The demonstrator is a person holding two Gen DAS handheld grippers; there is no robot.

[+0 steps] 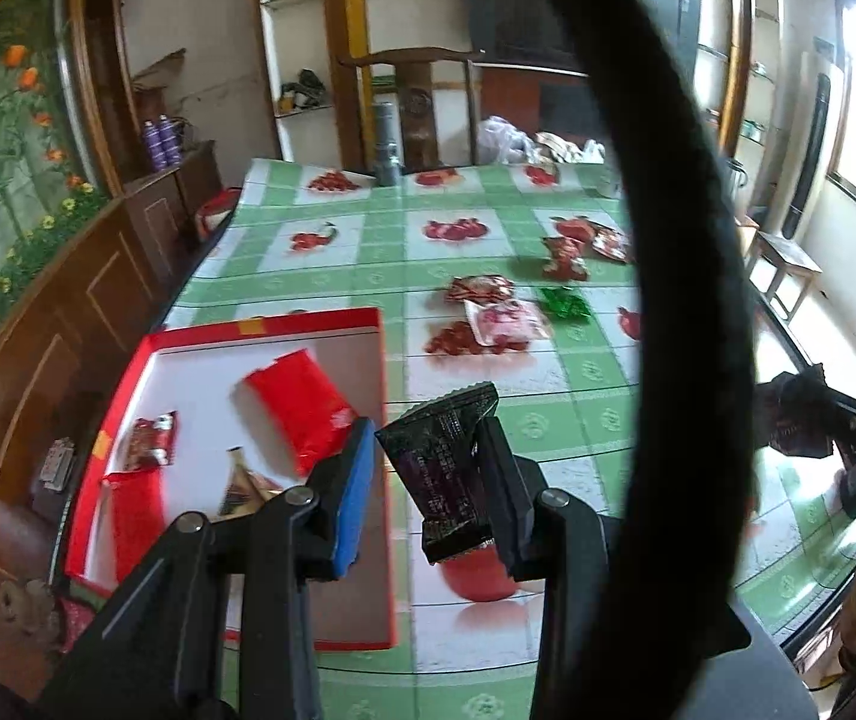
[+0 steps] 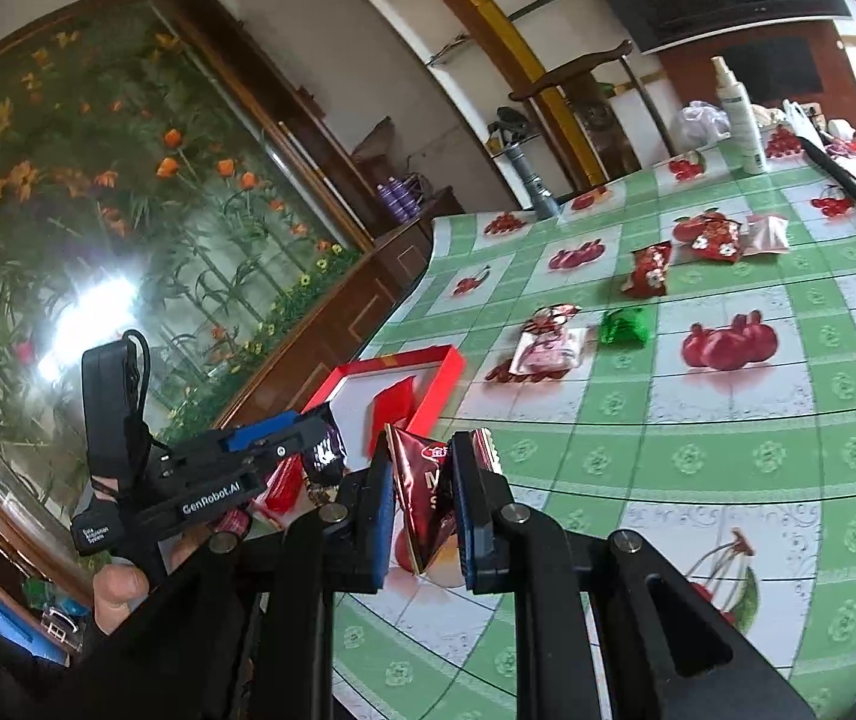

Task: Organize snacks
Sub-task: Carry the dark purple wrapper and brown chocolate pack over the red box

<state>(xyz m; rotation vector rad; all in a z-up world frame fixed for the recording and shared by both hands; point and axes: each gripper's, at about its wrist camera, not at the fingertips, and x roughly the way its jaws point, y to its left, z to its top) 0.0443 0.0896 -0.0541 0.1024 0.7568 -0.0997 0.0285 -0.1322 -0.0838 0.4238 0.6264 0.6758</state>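
A black snack packet (image 1: 448, 468) is clamped in the left gripper (image 1: 428, 474) beside the red tray (image 1: 272, 324); a dark-red packet (image 2: 425, 498) is pinched by the right gripper (image 2: 422, 516).

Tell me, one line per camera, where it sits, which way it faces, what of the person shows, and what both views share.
Left wrist: on the left gripper, facing across the table over the red tray; it holds a black snack packet.
Right wrist: on the right gripper, facing left across the table; it clamps a red snack packet; a thumb shows.
Shared: tray, green candy, loose snacks, each other's gripper.
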